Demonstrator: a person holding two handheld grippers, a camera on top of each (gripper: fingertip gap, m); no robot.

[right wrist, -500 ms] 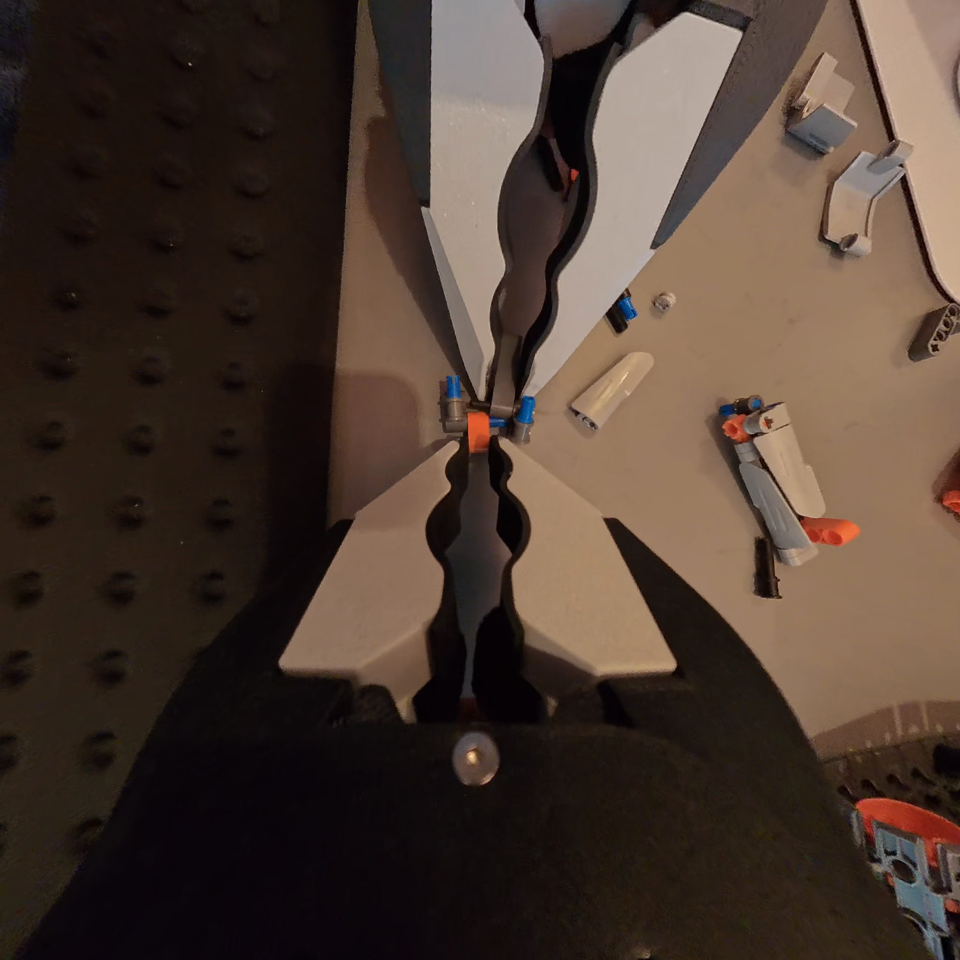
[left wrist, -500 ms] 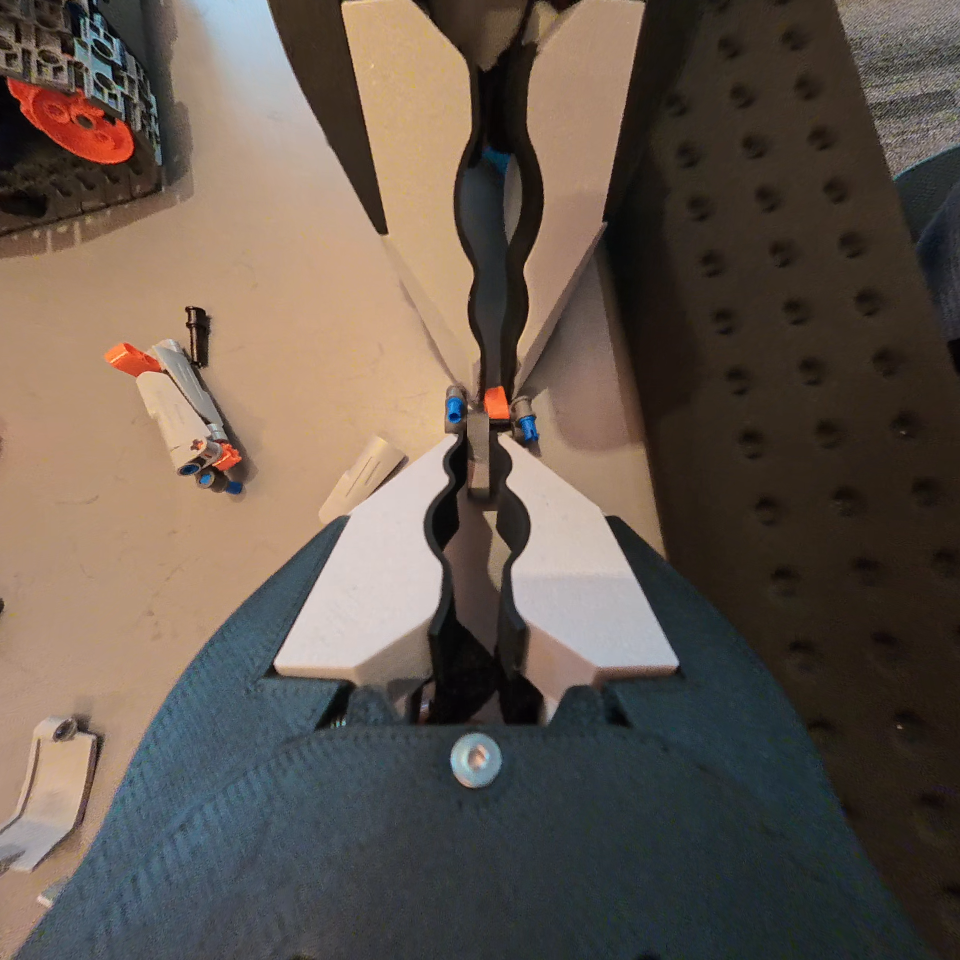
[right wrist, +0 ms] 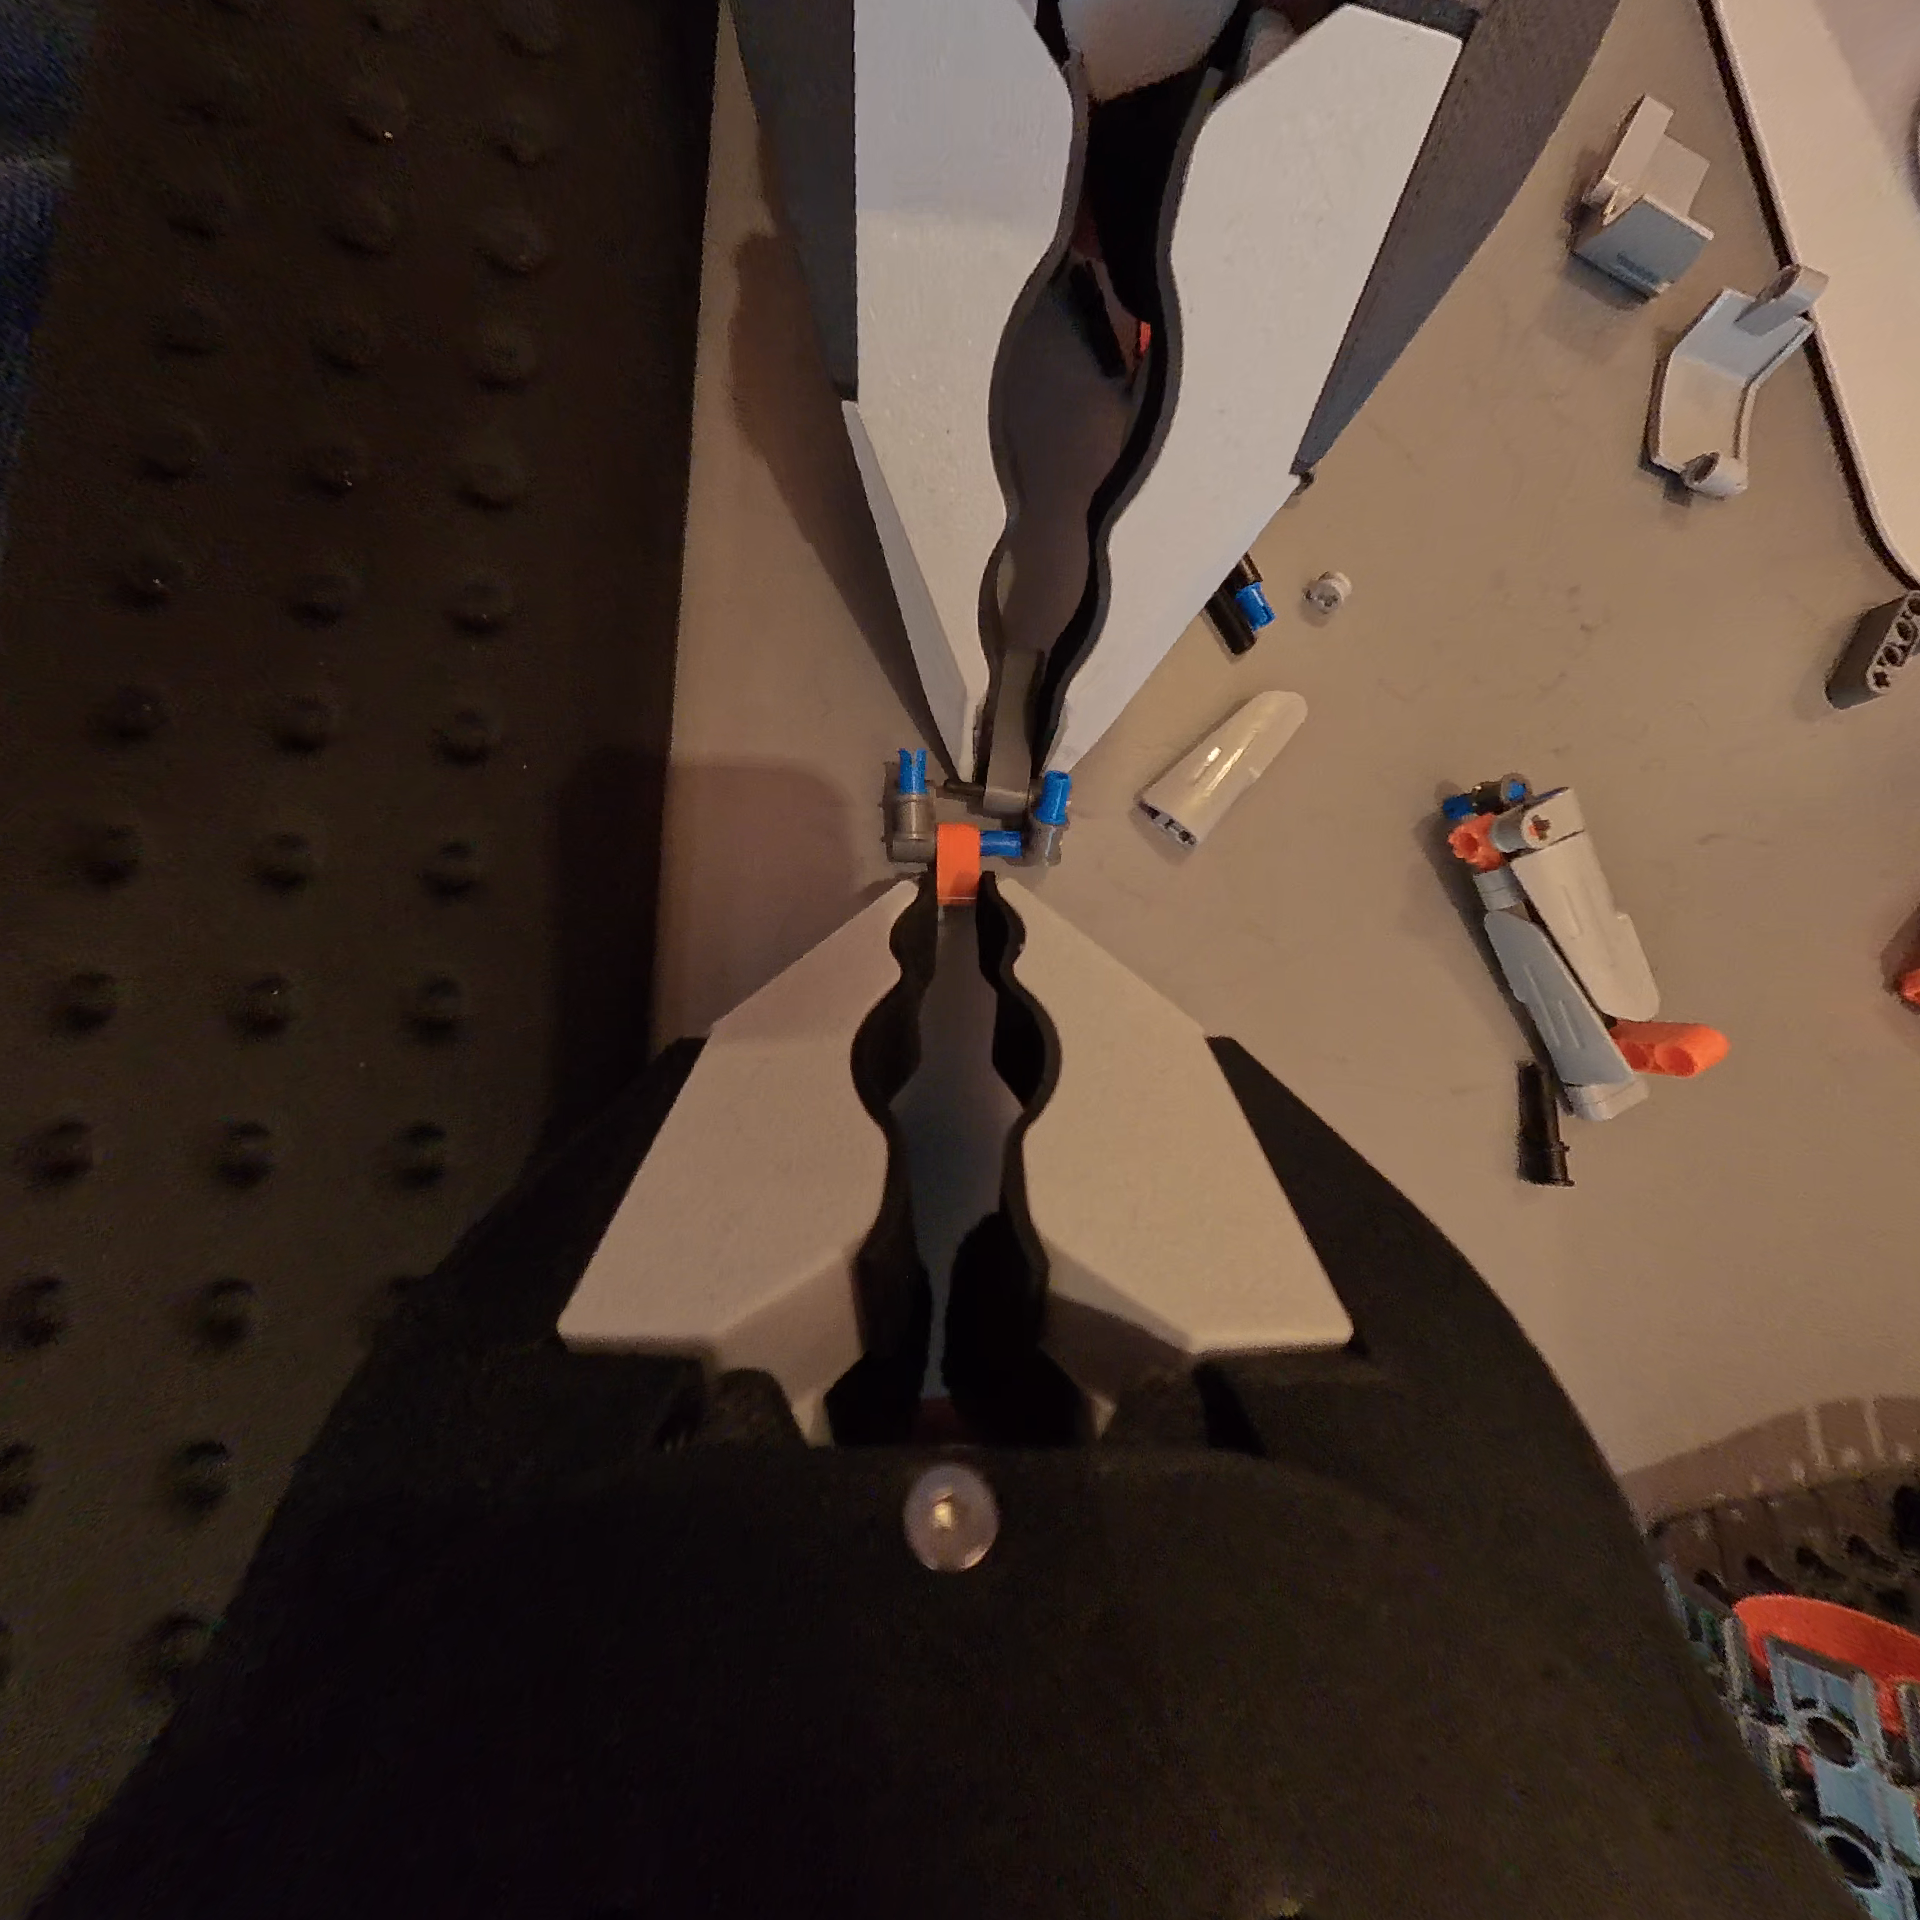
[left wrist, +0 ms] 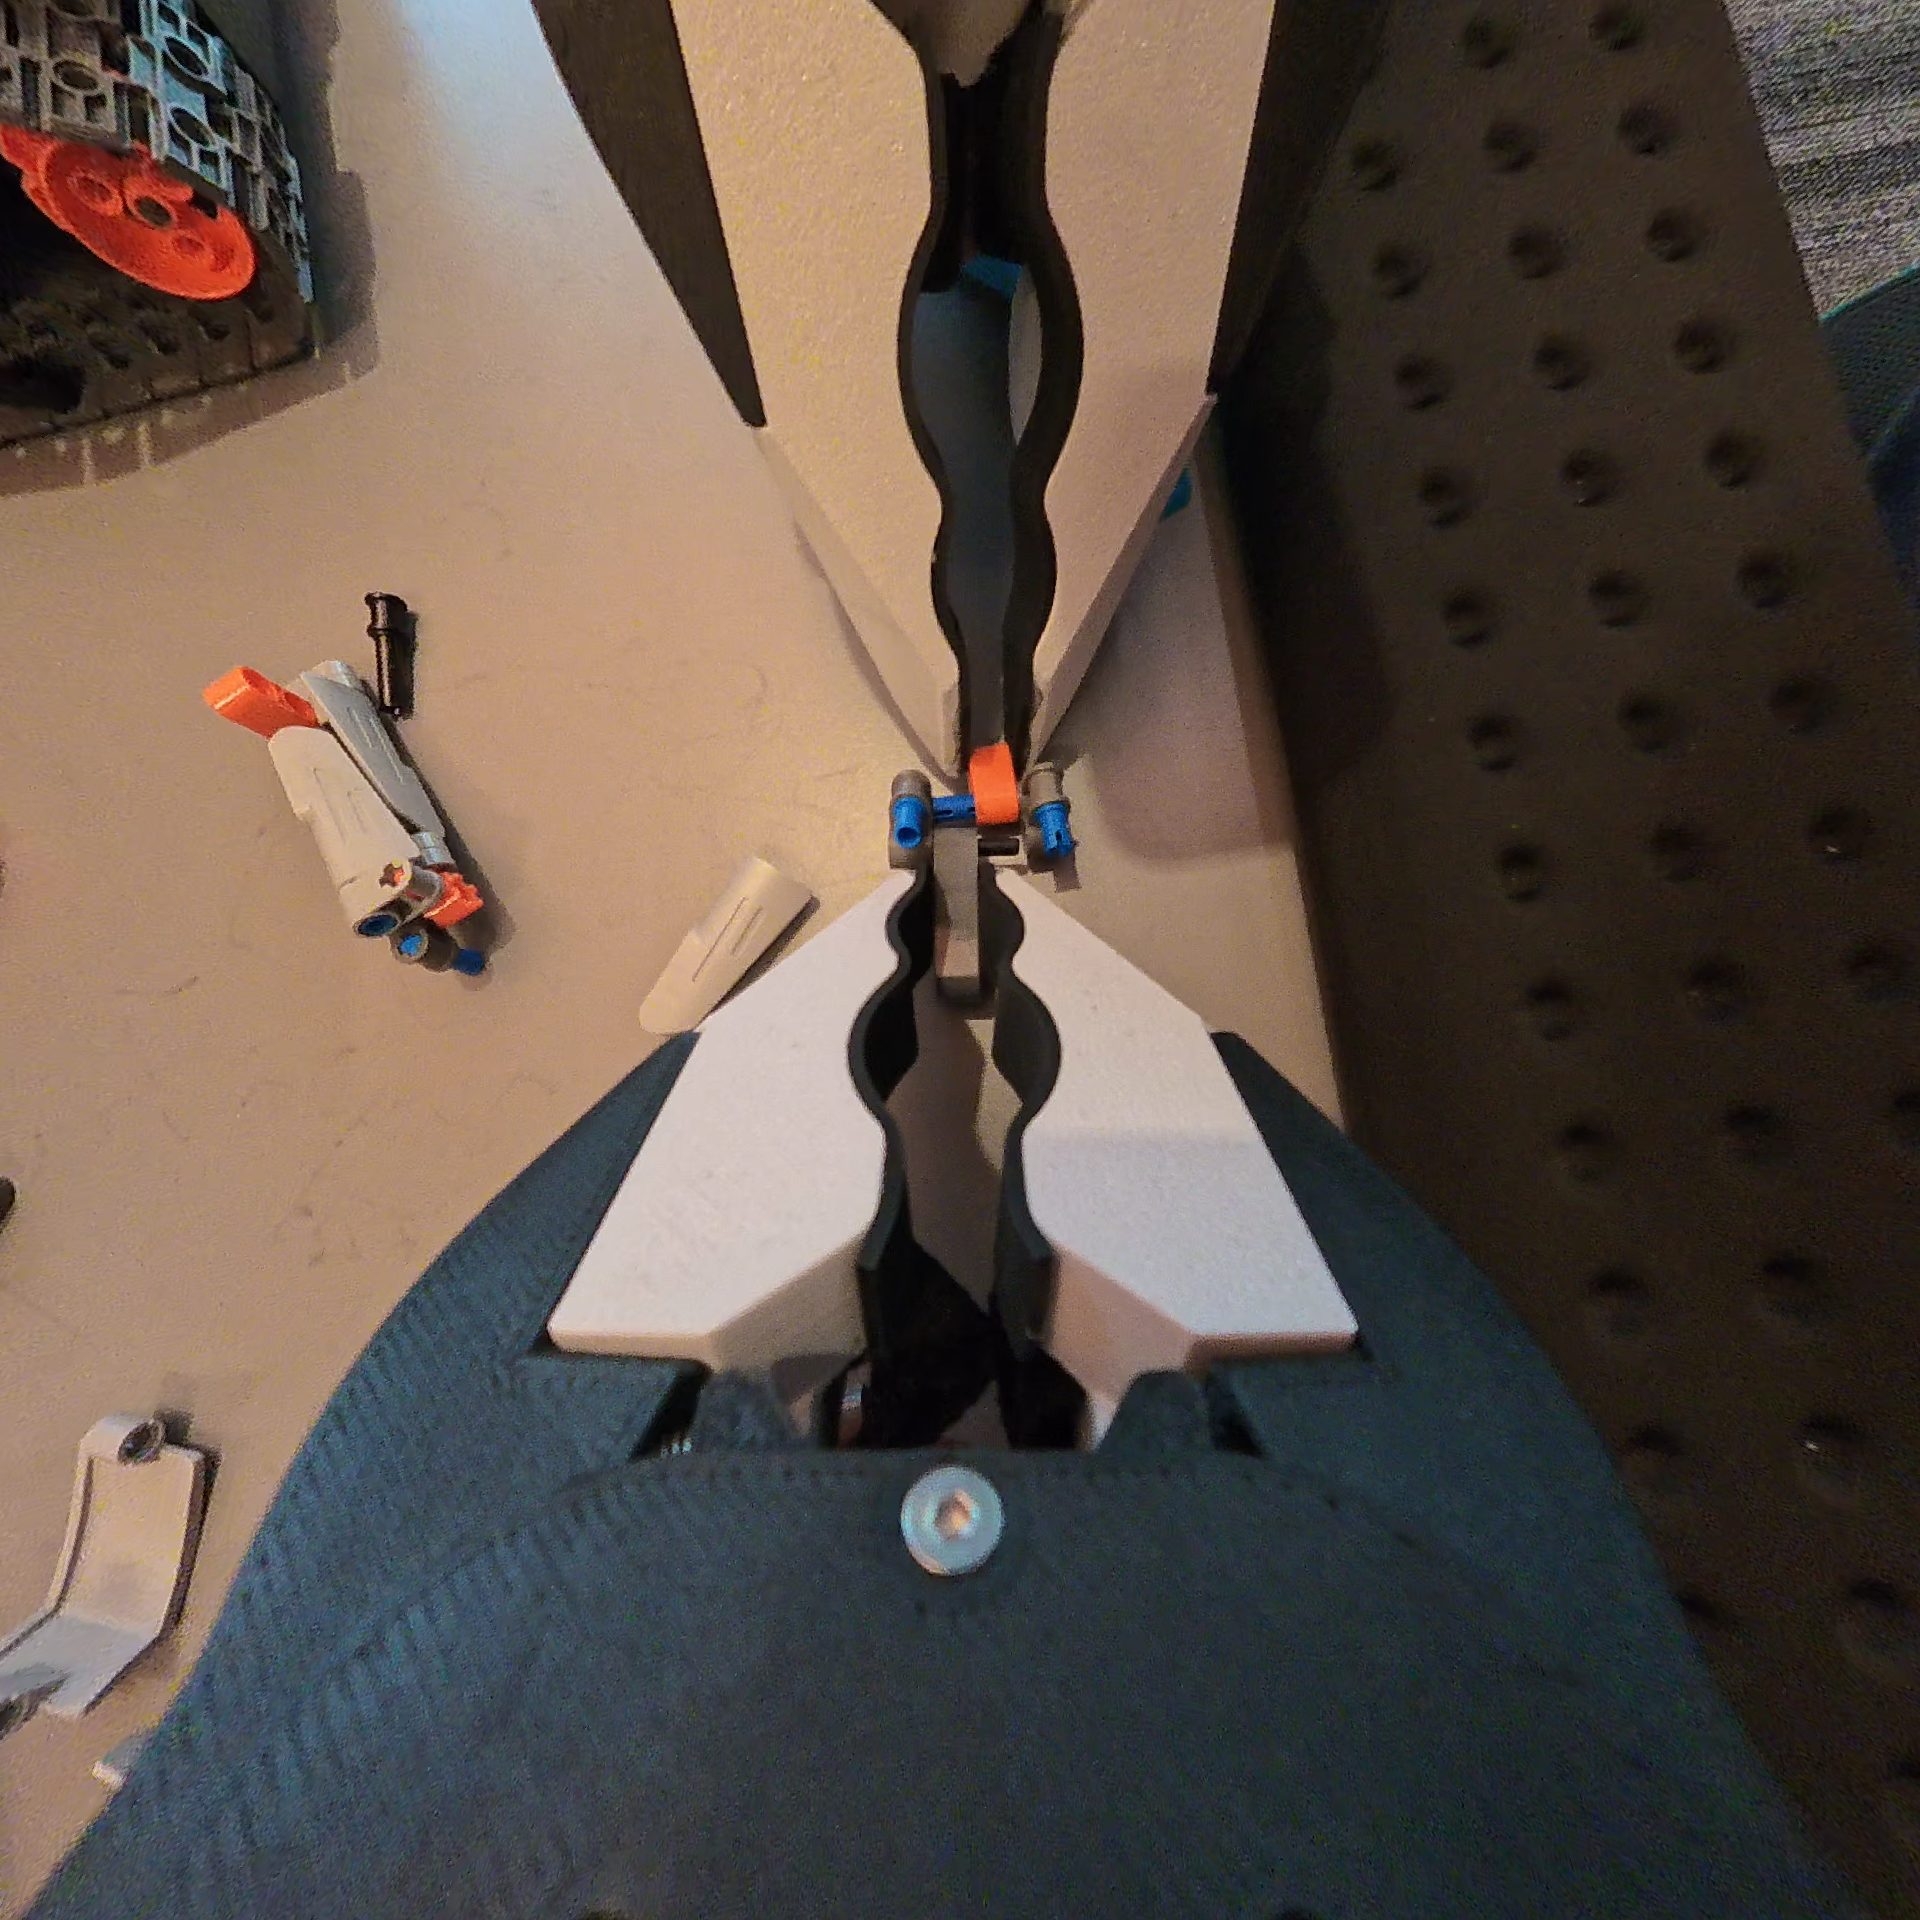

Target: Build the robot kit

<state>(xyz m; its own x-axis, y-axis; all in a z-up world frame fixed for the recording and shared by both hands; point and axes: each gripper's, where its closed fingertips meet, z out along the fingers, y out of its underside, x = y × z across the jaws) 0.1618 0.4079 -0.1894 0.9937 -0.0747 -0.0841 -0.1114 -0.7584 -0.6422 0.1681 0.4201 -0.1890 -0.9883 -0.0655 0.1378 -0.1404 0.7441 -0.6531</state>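
- Beige tabletop (left wrist: 540, 540) carries scattered building-toy parts, with a dark studded mat (left wrist: 1621, 935) running along one side.
- Between the two grippers, held above the table, is a small pin assembly (left wrist: 977, 816): its long axis runs crosswise to both sets of fingers, with grey elbows and blue pins at each end.
- Its orange connector (right wrist: 956, 857) points toward the right gripper (right wrist: 954, 888); its grey liftarm (left wrist: 961, 925) points toward the left gripper (left wrist: 961, 894).
- Nearby lie a pale tapered panel (left wrist: 722, 945), a grey-and-orange sub-build (left wrist: 353, 810) with a black pin (left wrist: 390, 649) beside it, and a tracked model with an orange wheel (left wrist: 125, 208).
- Left gripper is nearly closed, pinching the grey liftarm.
- Right gripper is clamped on the orange connector, tip to tip with the left.
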